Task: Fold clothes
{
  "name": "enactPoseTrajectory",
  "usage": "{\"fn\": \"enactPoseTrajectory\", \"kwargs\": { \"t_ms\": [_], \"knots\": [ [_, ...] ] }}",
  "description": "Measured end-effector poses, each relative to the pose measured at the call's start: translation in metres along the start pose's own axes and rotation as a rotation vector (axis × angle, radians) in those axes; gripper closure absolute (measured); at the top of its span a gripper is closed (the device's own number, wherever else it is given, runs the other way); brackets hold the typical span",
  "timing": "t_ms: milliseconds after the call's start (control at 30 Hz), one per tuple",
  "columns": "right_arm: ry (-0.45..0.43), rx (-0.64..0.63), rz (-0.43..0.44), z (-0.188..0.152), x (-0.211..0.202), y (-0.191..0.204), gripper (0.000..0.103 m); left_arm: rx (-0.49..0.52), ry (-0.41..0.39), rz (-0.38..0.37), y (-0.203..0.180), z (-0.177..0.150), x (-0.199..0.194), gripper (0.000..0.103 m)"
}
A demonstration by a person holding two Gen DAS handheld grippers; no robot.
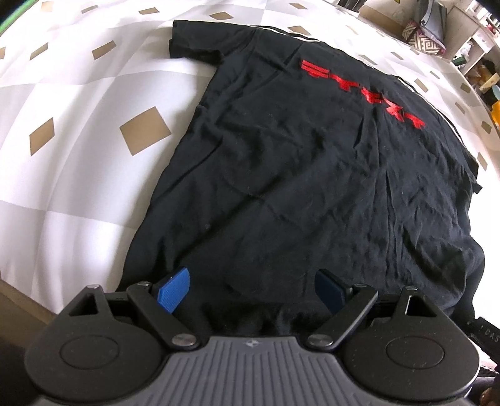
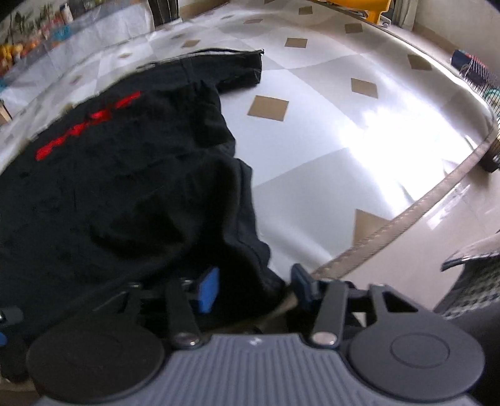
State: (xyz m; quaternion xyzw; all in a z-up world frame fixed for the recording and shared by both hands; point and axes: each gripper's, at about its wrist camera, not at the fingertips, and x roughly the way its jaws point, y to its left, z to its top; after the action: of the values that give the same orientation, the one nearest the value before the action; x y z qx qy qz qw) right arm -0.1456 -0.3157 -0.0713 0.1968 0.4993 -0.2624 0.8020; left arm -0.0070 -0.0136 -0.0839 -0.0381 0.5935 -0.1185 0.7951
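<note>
A black T-shirt [image 1: 297, 171] with red lettering [image 1: 359, 93] lies spread flat on a white cover with tan diamonds [image 1: 78, 156]. One sleeve points to the far left. My left gripper [image 1: 251, 290] hangs open and wide over the shirt's near hem, blue pads [image 1: 173, 290] to either side of the cloth. In the right wrist view the same T-shirt [image 2: 125, 187] fills the left half, its side bunched into folds. My right gripper [image 2: 254, 285] stands partly open around the bunched near corner. The cloth touches the left pad [image 2: 209, 290], and a sliver of gap shows at the right one.
The cover [image 2: 343, 140] runs bare to the right of the shirt up to a piped edge [image 2: 406, 215], with glossy floor [image 2: 453, 237] beyond. Cluttered shelves [image 1: 468, 40] stand at the far right. A yellow object [image 2: 375, 9] sits past the far edge.
</note>
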Motion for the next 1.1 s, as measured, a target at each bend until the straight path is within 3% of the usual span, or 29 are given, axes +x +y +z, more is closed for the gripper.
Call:
{"fn": "enactPoseTrajectory", "kwargs": {
  "t_ms": [33, 133, 267, 367, 467, 567, 633, 733, 933, 1100],
  "knots": [
    [-0.005, -0.003, 0.015, 0.000, 0.000, 0.001, 0.076, 0.002, 0.006, 0.000, 0.000, 0.000, 0.001, 0.016],
    [-0.026, -0.011, 0.043, 0.001, -0.002, 0.005, 0.093, 0.011, 0.015, 0.004, -0.001, -0.002, 0.004, 0.016],
    [-0.087, 0.005, 0.006, 0.004, -0.019, 0.002, 0.095, 0.025, 0.013, 0.018, -0.002, -0.003, 0.004, 0.016],
    [-0.170, -0.030, -0.096, 0.006, -0.040, 0.003, 0.095, 0.028, 0.010, 0.028, -0.002, -0.003, 0.004, 0.015],
    [-0.203, -0.077, -0.171, 0.004, -0.048, 0.011, 0.091, 0.043, 0.009, 0.038, -0.003, -0.004, 0.005, 0.014],
    [-0.206, -0.110, -0.253, 0.003, -0.043, 0.013, 0.073, 0.056, 0.011, 0.055, -0.003, -0.006, 0.006, 0.012],
    [-0.188, -0.073, -0.208, 0.006, -0.043, 0.009, 0.062, 0.053, 0.013, 0.064, 0.000, -0.008, 0.007, 0.012],
    [-0.184, -0.058, -0.135, 0.006, -0.045, 0.006, 0.053, 0.047, 0.015, 0.069, 0.001, -0.009, 0.007, 0.011],
    [-0.141, -0.073, 0.017, 0.007, -0.037, 0.016, 0.050, 0.135, 0.037, 0.111, -0.010, -0.016, 0.012, 0.007],
    [-0.155, -0.117, 0.080, 0.008, -0.036, 0.028, 0.049, 0.155, 0.040, 0.108, -0.014, -0.017, 0.012, 0.007]
  ]
}}
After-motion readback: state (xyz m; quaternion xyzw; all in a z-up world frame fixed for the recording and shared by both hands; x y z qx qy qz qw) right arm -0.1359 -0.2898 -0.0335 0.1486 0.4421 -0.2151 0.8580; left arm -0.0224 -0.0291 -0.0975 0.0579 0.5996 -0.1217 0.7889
